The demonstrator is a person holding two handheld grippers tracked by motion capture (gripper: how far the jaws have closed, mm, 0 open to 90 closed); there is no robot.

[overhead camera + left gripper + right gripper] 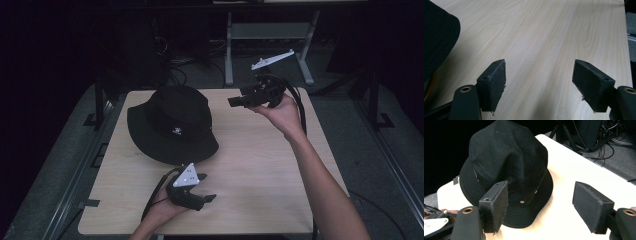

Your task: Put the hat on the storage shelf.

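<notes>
Two grippers, both spread wide, empty. Left gripper (207,198) low over bare table (260,165) near front edge, hat (172,125) just behind it. Right gripper (235,101) raised at far side, jaws aimed at hat; nothing between.

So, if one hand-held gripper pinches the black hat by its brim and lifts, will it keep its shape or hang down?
The black hat looks like stitched soft cloth, and its crown is dented in the right gripper view, so it would probably sag. It seems light for its size. Lying flat on its brim on the table, it should slide, not roll or tip.
</notes>
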